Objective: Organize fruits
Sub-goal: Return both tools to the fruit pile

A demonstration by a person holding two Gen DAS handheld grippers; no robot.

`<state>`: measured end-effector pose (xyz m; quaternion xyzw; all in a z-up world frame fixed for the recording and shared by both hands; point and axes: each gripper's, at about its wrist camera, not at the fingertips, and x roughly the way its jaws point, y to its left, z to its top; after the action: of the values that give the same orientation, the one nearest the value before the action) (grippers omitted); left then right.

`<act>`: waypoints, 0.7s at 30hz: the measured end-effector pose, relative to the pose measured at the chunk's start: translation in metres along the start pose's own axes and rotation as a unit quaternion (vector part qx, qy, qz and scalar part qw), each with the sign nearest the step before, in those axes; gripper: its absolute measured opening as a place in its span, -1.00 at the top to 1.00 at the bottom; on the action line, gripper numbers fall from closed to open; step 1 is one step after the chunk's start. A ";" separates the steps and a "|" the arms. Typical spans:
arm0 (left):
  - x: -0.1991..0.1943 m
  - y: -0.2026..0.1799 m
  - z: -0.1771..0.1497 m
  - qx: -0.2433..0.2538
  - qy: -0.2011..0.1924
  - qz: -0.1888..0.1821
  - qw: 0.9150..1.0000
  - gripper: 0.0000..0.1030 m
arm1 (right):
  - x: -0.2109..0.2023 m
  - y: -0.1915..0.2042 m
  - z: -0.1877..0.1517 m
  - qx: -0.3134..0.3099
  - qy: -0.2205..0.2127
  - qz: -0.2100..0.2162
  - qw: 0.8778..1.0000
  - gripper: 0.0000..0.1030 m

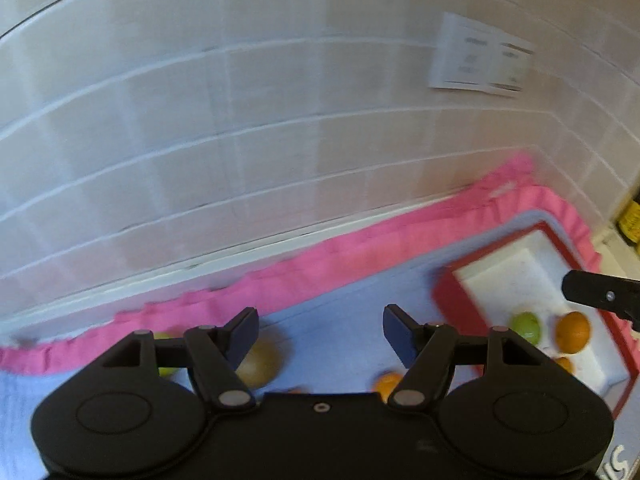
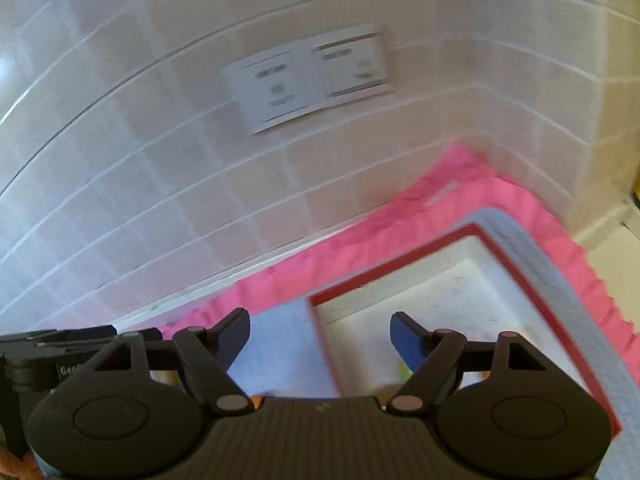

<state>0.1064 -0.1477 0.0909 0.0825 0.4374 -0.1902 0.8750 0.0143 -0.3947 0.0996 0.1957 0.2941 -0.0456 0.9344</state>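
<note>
Only the left wrist view shows fruit: a green apple (image 1: 526, 326) and an orange (image 1: 573, 332) in the red-rimmed tray (image 1: 454, 300). Both the left gripper (image 1: 320, 334) and the right gripper (image 2: 320, 336) stand wide with nothing between the jaws.

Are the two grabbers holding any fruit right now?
No. The left gripper and right gripper both stand open with nothing between their fingers.

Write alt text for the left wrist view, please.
The open, empty left gripper hangs over a blue mat. To the right, a red-rimmed white tray holds a green fruit and an orange. A tiled wall stands behind.
</note>
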 end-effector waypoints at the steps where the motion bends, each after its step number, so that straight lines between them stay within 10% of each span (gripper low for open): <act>1: -0.001 0.011 -0.002 -0.007 0.002 0.011 1.000 -0.58 | 0.003 0.009 -0.001 -0.007 0.004 0.004 1.000 -0.53; 21: 0.013 0.141 -0.060 -0.075 0.070 0.066 0.993 -0.59 | 0.074 0.119 -0.057 -0.067 0.114 0.077 0.988 -0.53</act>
<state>0.1268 -0.0034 0.0414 0.0584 0.5044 -0.0925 0.8565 0.0690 -0.2606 0.0551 0.1584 0.3849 0.0689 0.9067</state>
